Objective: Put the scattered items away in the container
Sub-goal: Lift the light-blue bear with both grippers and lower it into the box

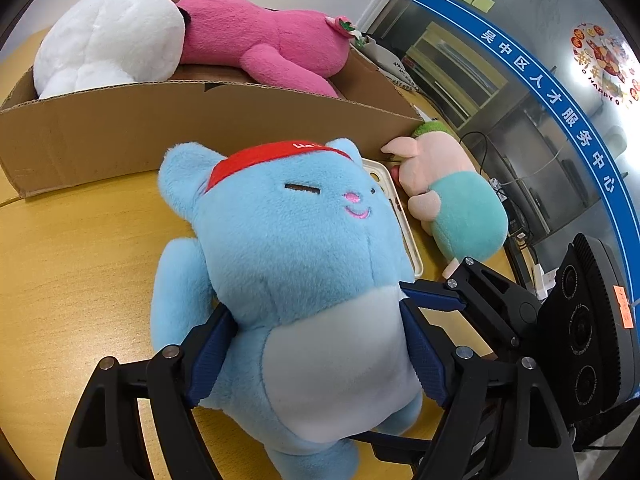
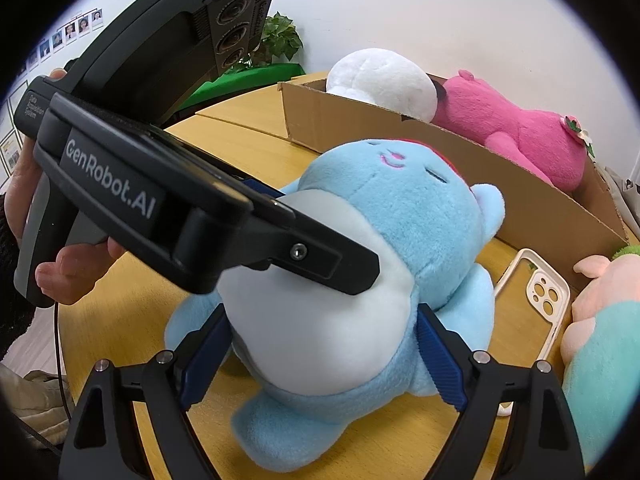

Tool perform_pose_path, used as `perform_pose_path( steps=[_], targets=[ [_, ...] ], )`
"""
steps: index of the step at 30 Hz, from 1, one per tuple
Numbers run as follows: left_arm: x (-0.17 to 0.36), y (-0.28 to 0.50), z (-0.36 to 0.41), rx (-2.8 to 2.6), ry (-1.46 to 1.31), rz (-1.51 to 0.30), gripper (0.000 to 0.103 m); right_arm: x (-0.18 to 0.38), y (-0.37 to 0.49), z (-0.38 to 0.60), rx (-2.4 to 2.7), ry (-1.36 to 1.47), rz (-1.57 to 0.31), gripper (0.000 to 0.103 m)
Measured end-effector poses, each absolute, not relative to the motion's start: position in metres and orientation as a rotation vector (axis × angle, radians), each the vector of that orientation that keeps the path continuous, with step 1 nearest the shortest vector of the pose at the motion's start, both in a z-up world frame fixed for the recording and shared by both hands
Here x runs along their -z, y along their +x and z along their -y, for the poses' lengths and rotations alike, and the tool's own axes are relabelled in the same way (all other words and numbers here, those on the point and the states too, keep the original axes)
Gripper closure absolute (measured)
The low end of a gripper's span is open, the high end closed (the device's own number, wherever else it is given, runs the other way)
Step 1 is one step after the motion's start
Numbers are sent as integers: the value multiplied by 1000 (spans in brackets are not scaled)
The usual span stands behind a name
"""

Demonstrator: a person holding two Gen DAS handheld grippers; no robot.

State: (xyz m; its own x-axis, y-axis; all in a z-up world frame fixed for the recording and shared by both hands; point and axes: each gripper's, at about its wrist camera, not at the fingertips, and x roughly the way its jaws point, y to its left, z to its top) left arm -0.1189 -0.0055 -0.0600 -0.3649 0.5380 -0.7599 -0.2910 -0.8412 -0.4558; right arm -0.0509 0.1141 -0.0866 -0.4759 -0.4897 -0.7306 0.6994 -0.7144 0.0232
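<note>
A blue plush cat [image 1: 292,248] with a red headband and white belly lies on its back on the wooden table [image 1: 80,248]. My left gripper [image 1: 320,344] is closed on its belly from both sides. My right gripper [image 2: 324,356] also clamps the belly of the cat [image 2: 380,216], crossing the left one. The cardboard box [image 1: 200,120] stands just behind the cat, holding a white plush [image 1: 108,40] and a pink plush [image 1: 264,36]. The box [image 2: 500,184] also shows in the right wrist view.
A pink and teal plush pig [image 1: 452,192] lies right of the cat beside the box. A cream phone case [image 2: 536,296] lies on the table between cat and pig. The table edge runs close on the right, with an office beyond.
</note>
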Motion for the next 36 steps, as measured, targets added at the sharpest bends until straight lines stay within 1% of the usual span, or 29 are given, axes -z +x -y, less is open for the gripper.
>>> perform_pose_path(
  steps=[3, 5, 8, 24, 29, 36],
  targets=[
    [59, -117, 9, -2210, -1366, 350, 20, 84, -48, -116, 2187, 951, -356, 20],
    [58, -117, 11, -2201, -1363, 367, 22, 80, -45, -116, 2180, 940, -339, 24],
    [56, -115, 12, -2206, -1367, 370, 22, 78, -44, -118, 2173, 928, -321, 27],
    [59, -113, 12, -2211, -1350, 377, 22, 83, -48, -116, 2167, 943, -314, 24],
    [54, -109, 12, -2209, -1338, 369, 23, 78, -41, -119, 2177, 925, -305, 27],
    [47, -105, 13, -2230, -1329, 374, 23, 74, -39, -120, 2178, 910, -306, 28]
  ],
)
